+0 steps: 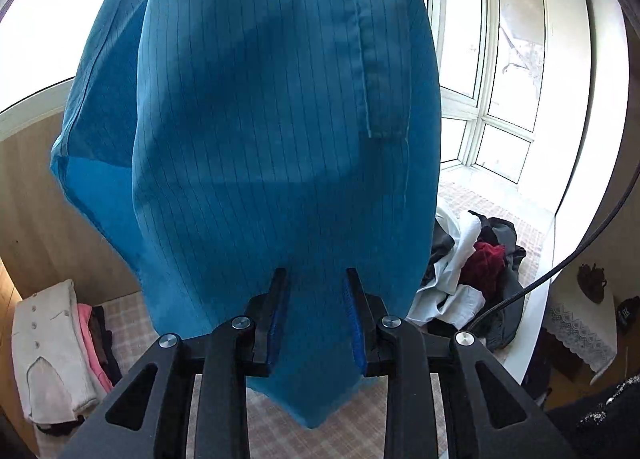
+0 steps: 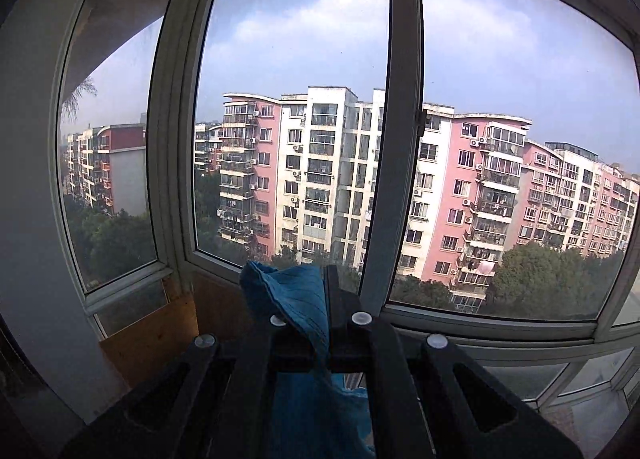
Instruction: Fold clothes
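Note:
A blue pinstriped garment hangs in front of the left wrist camera and fills most of its view. My left gripper has its fingers apart, and the cloth's lower tip hangs down between them. My right gripper is shut on a bunched corner of the same blue garment, held up high in front of the window; more blue cloth hangs below it.
A stack of folded clothes lies at lower left on the checked surface. A heap of unfolded clothes lies at right. Large windows stand close ahead of the right gripper, with wooden panels below.

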The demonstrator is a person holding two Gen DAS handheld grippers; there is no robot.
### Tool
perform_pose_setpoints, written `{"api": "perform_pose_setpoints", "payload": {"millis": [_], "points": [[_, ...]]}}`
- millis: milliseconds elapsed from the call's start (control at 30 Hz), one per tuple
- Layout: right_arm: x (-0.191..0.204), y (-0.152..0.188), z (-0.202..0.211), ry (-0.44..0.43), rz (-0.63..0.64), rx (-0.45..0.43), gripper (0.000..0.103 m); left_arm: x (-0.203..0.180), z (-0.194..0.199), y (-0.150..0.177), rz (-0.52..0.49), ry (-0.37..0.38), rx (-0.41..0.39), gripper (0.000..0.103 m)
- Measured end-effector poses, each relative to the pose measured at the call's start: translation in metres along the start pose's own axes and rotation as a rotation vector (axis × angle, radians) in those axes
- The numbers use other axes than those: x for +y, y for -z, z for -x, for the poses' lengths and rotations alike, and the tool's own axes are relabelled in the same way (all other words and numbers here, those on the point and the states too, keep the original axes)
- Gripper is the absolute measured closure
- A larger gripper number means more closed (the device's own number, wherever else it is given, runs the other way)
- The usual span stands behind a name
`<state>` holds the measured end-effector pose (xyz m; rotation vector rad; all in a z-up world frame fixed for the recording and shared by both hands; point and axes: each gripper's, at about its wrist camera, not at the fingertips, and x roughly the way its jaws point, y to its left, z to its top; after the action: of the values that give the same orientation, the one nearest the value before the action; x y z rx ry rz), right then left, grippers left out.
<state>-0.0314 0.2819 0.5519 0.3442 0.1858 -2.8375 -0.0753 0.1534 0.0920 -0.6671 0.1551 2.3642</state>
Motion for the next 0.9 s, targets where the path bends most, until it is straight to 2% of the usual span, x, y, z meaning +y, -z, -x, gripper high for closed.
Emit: {"api": "perform_pose_setpoints", "payload": {"millis": [133,200,267,367,500,700,767,900], "points": [[0.002,-0.03,0.025,0.072,-0.003,-0.031,0.101,0.014,0.016,-0.05,-0.055,-0.01,-0.065,0.077],[0.0,-0.036,0.023,0.109,-0.003,-0.028,0.101,0.016,0.025,-0.067,-0.096,-0.007,-0.081,0.076],[-0.002,-0.037,0.015,0.128,-0.008,-0.013,0.101,0.019,0.034,-0.076,-0.111,-0.023,-0.09,0.075],[-0.012,-0.014,-0.014,0.137,-0.004,0.061,0.1,0.023,0.046,-0.067,-0.106,-0.013,-0.089,0.07],[-0.053,0.053,-0.075,0.155,-0.054,0.206,0.101,0.024,0.048,-0.021,-0.075,0.018,-0.023,0.065],[-0.142,0.205,-0.171,0.22,-0.193,0.477,0.101,0.012,0.009,0.076,0.01,0.068,0.189,0.064],[-0.163,0.247,-0.189,0.233,-0.23,0.538,0.101,0.006,-0.008,0.104,0.044,0.094,0.259,0.064],[-0.197,0.301,-0.206,0.222,-0.32,0.61,0.1,-0.018,-0.03,0.145,0.06,0.14,0.349,0.064]]}}
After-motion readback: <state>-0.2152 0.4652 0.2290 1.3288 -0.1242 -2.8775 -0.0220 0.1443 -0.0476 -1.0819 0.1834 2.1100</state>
